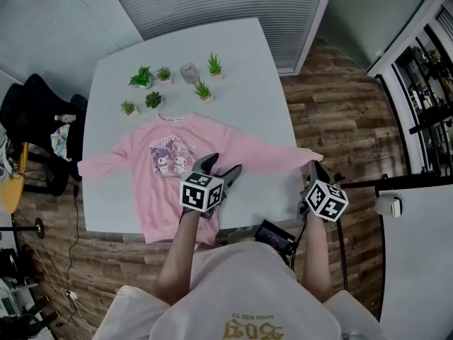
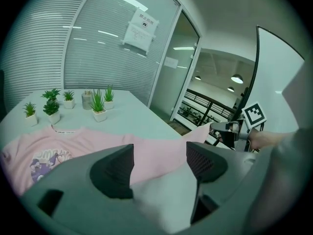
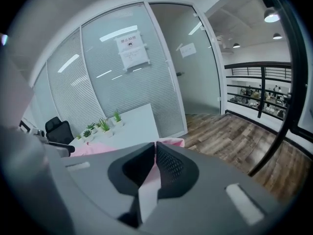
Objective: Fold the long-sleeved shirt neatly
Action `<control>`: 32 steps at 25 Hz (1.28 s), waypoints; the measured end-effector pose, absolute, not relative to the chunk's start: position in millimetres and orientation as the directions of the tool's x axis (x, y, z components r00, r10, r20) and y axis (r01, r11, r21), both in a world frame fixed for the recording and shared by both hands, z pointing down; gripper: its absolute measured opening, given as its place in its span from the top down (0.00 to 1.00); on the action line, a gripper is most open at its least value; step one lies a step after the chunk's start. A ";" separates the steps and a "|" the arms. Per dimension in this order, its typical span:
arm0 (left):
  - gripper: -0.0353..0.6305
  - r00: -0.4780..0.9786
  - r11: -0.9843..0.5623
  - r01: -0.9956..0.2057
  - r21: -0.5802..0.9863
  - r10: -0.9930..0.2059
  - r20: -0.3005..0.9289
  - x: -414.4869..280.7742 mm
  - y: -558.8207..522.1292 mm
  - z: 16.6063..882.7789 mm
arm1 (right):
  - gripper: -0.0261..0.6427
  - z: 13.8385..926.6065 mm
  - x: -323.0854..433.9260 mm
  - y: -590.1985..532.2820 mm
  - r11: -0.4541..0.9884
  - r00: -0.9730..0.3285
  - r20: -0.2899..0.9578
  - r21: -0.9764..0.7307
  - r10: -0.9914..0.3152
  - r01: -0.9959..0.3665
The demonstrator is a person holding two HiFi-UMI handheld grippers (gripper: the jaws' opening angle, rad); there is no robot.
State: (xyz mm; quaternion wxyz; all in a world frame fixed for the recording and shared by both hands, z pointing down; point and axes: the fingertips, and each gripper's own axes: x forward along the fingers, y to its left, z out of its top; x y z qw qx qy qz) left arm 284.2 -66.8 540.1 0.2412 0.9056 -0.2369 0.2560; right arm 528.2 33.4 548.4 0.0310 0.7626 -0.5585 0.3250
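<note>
A pink long-sleeved shirt with a cartoon print lies front up on the white table, sleeves spread to both sides. My right gripper is shut on the end of the right sleeve at the table's right edge; pink cloth shows pinched between its closed jaws. My left gripper hovers over the shirt's lower right part, open with nothing between its fingers. In the left gripper view the sleeve runs to the right gripper.
Several small potted plants and a grey cup stand at the table's far side beyond the collar. A black chair is at the left. A black device sits by the near edge. Wooden floor lies to the right.
</note>
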 end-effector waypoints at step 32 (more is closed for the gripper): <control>0.43 0.641 -0.596 -0.757 0.268 -0.599 0.480 98.3 -124.8 465.0 | 0.93 478.6 359.5 -77.6 -0.026 -0.169 0.340 -0.499 -0.925 -0.866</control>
